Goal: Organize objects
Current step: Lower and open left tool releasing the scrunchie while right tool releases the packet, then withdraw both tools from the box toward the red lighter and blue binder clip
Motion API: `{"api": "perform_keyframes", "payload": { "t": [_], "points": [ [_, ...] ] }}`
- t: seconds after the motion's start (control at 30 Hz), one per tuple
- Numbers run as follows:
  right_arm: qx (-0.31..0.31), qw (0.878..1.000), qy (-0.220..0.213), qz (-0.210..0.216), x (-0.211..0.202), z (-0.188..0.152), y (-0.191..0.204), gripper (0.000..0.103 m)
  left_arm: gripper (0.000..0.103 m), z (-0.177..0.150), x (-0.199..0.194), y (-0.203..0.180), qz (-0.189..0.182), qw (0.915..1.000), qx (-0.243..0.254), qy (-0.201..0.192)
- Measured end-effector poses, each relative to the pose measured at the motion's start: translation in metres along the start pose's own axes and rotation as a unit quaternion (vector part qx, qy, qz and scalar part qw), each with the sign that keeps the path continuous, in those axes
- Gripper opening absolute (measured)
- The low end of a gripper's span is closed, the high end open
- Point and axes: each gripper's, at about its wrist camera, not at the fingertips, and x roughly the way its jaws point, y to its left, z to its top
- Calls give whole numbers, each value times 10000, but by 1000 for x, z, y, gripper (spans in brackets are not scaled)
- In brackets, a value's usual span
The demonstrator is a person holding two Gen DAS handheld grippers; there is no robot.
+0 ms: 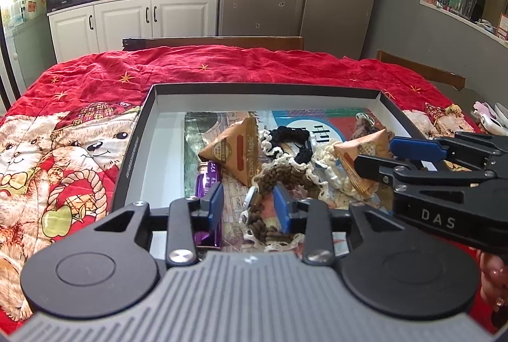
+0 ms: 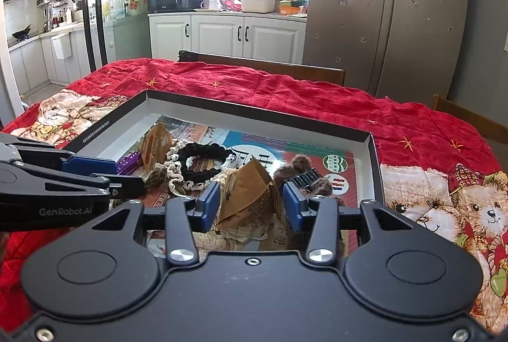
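Objects lie heaped in a shallow black-rimmed box (image 1: pixel 133 151) that fills the middle of the left wrist view, set on a counter under a red teddy-bear cloth (image 1: pixel 79 120). Inside the box, a brown triangular packet (image 1: pixel 238 151) sits centre-left, a black crocheted band (image 1: pixel 292 139) just right of it, cream lace (image 1: pixel 285 164) tangled around both, and a second brown packet (image 1: pixel 362 158) toward the right. A purple wrapper (image 1: pixel 208 180) lies at lower left of the box floor. The left gripper (image 1: pixel 249 205), at the bottom of the frame, has its blue fingers (image 1: pixel 216 205) spread, with a brown beaded strand (image 1: pixel 260 208) lying between them; the pads do not press on it. The right gripper (image 1: pixel 377 159) reaches in from the right edge, its fingers parted beside the second packet.

In the right wrist view the box (image 2: pixel 374 164) runs across the centre. The right gripper (image 2: pixel 250 205), low in the frame, has its fingers (image 2: pixel 211 202) spread to either side of a brown packet (image 2: pixel 250 183), with a gap on each side. The black band (image 2: pixel 203 161) and lace (image 2: pixel 173 164) lie upper left of it, and a dark comb-like piece (image 2: pixel 306 178) on brown fuzz at right. The left gripper (image 2: pixel 123 177) enters from the left edge, fingers apart
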Motion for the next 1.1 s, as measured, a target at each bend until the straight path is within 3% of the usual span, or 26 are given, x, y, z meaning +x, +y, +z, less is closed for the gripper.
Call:
{"api": "perform_keyframes", "payload": {
  "t": [0.57,1.1],
  "points": [
    [-94,9997,-232,27,-31,4,5,49,63,3,-31,4,6,9997,84,-226],
    [-408,9977,-426,323,-101,-13,23,50,67,-8,-65,15,30,9993,168,-339]
  ]
}}
